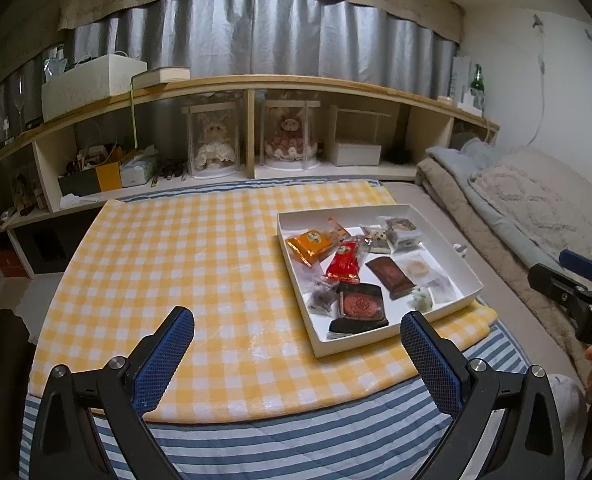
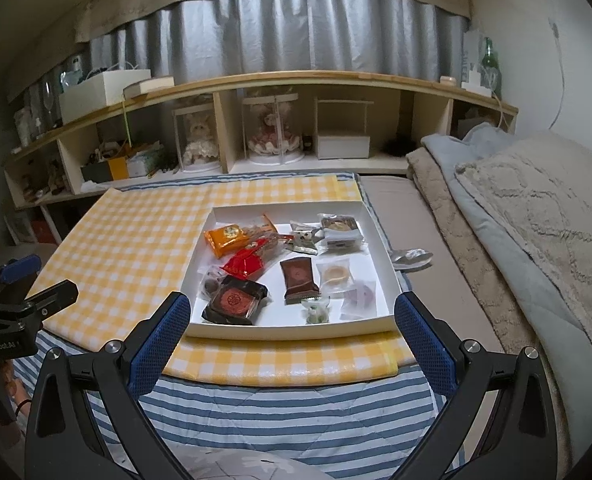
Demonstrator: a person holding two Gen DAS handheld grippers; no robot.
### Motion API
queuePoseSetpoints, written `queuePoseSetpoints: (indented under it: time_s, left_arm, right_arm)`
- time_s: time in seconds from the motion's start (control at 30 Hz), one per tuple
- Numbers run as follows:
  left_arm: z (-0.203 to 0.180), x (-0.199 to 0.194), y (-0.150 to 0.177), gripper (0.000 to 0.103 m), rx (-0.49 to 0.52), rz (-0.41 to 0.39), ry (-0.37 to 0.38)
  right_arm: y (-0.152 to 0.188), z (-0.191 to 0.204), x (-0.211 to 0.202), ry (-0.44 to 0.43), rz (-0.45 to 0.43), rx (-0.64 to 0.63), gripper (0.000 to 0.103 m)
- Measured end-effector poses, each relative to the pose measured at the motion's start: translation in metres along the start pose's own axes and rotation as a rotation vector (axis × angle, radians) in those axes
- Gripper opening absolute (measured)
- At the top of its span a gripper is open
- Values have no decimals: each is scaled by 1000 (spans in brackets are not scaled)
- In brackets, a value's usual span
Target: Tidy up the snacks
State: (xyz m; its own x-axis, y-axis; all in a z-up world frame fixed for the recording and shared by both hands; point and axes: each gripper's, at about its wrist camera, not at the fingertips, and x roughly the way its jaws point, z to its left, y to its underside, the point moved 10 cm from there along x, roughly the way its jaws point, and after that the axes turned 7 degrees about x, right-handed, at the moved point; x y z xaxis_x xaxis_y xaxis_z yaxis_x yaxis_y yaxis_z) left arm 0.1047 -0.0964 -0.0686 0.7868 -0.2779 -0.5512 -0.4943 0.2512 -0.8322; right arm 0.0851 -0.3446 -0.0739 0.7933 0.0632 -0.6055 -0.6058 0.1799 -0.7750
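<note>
Blue-padded fingers of the left gripper spread wide, nothing between them; same on the right gripper, fingers far apart and empty.

Below both: low surface under a yellow-and-white checked cloth, laid over a blue-striped quilt that hangs past the near edge. White shallow box on the surface's right half, close to the right and near edges, holding all the wrapped snacks: orange packet and red packet at its left, black-wrapped round cake at its near-left corner, brown packet in the middle, clear-wrapped pastries toward its right and far side.

Behind: long wooden shelf with two dolls in clear cases, a tissue box, a white carton, a green bottle at its right end; grey curtain above. Folded blankets and a cream pillow to the right.

Left gripper hovering over the near-middle edge, pointed across the bare cloth; right gripper facing the box's near wall. Each visible at the border of the other's view.

Broad bare checked cloth left of the box; only a narrow strip of cloth at its right side.
</note>
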Motion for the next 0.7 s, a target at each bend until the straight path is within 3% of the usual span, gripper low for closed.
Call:
queuePoseSetpoints:
  time_s: [0.7]
  left_arm:
    - [-8,-11,3,103,-17,-28,-7]
  right_arm:
    - [0,1,0,9,-1,-26,103]
